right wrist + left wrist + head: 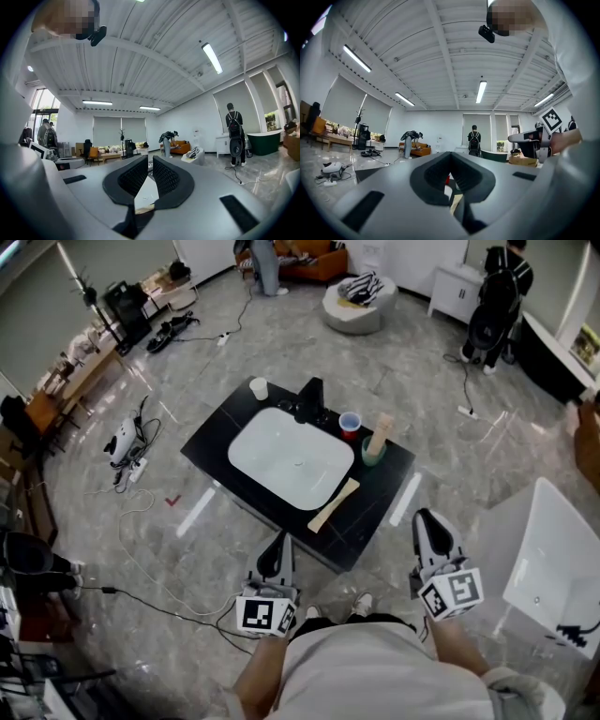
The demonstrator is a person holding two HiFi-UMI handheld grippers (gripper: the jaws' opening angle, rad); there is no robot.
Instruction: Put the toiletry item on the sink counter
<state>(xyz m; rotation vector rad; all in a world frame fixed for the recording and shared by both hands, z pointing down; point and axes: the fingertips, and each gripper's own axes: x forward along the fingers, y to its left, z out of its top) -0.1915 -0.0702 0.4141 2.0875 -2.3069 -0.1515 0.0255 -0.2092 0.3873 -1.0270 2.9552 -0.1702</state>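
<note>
Black and grey, the two tongs are seen nearest, held level just ahead of the person. The left tongs (277, 540) are pressed fully together, with nothing between them. The right tongs (425, 518) are found barely apart: a thin slit is shown between the pads in the right gripper view, and nothing is gripped there.

Beyond them a black bench (211, 442) is set on the grey floor (187, 549), with one white basin (291, 465) sunk in its middle. The toiletry item (335, 505), a flat beige strip, is laid on the bench just beside the basin's near right edge, well apart from both tongs.

Further back, three cups are counted. A green cup (372, 455) is placed at the basin's right, and one tan stick (380, 432) is stood upright in it. A red cup (350, 425) is set just beside it, toward the tap; its contents cannot be made out. A white cup (259, 388) is placed at the far left corner, its contents likewise unreadable. One black tap (309, 401) is fixed behind the basin.
</note>
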